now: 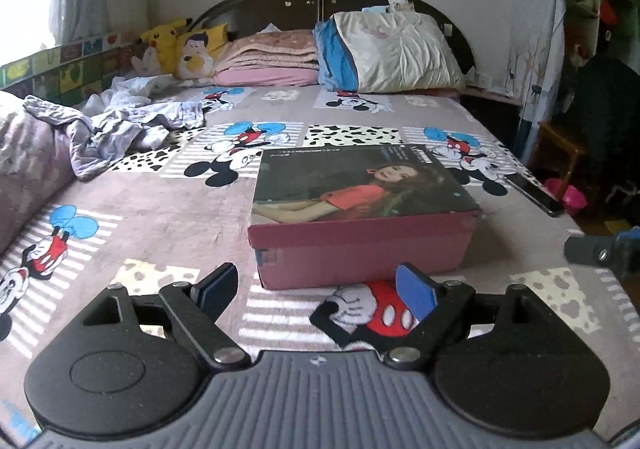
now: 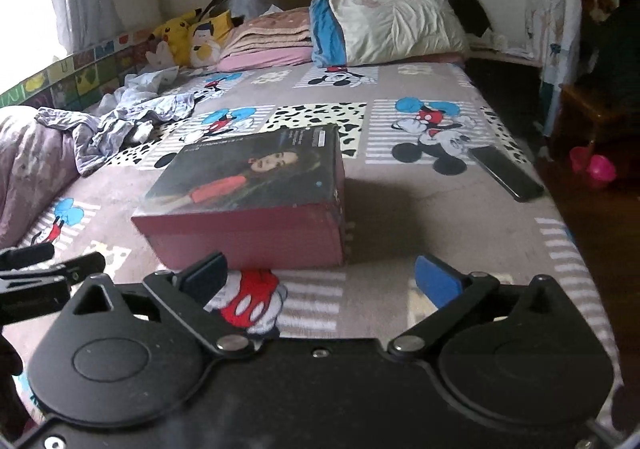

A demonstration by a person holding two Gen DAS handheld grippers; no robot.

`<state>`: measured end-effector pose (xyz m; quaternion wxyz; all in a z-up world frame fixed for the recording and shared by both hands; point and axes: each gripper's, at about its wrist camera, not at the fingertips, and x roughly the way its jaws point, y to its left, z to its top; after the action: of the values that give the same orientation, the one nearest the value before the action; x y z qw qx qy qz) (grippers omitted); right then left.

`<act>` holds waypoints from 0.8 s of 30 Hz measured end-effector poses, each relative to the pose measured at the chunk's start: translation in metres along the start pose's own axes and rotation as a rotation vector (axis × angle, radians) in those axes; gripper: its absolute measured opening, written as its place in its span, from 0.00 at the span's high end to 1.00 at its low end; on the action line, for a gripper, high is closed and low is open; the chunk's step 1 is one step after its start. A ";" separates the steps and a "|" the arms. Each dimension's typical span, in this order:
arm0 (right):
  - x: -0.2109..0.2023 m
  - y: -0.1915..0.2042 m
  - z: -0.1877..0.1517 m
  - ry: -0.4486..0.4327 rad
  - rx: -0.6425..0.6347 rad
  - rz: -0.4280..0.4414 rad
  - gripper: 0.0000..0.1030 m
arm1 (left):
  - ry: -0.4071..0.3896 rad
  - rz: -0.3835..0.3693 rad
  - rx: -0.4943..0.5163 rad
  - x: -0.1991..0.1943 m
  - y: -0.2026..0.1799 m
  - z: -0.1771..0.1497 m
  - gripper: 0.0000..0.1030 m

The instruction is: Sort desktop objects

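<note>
A pink box point(image 1: 360, 217) with a girl's photo on its lid lies closed on the bed; it also shows in the right wrist view point(image 2: 248, 205). A black phone point(image 1: 534, 193) lies flat to its right, near the bed's right edge, and shows in the right wrist view point(image 2: 506, 173) too. My left gripper point(image 1: 316, 291) is open and empty, just short of the box's near side. My right gripper point(image 2: 320, 281) is open and empty, in front of the box's right corner. The left gripper's fingers point(image 2: 48, 269) show at the left edge of the right wrist view.
The bed has a Mickey Mouse sheet point(image 1: 160, 209). Crumpled clothes point(image 1: 120, 129) and a quilt lie at the left. Pillows point(image 1: 392, 49), a folded blanket point(image 1: 268, 57) and plush toys point(image 1: 180, 45) sit by the headboard. The bed's right edge drops to the floor, with a pink basin point(image 2: 596, 165).
</note>
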<state>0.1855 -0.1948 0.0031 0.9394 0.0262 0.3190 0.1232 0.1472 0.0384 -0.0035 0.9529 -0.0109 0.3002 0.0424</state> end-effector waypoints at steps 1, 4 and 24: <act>-0.006 0.002 -0.003 0.006 -0.002 -0.002 0.02 | -0.002 0.000 0.002 -0.007 -0.001 -0.001 0.16; -0.021 0.006 -0.014 0.032 -0.006 -0.017 0.01 | 0.003 -0.004 0.016 -0.028 -0.006 -0.007 0.16; -0.096 0.034 -0.061 0.086 -0.066 -0.064 0.01 | 0.017 0.005 0.008 -0.106 -0.014 -0.057 0.16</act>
<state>0.0674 -0.1872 0.0165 0.9286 -0.0204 0.3554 0.1045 0.0294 0.0138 0.0106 0.9502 -0.0067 0.3087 0.0433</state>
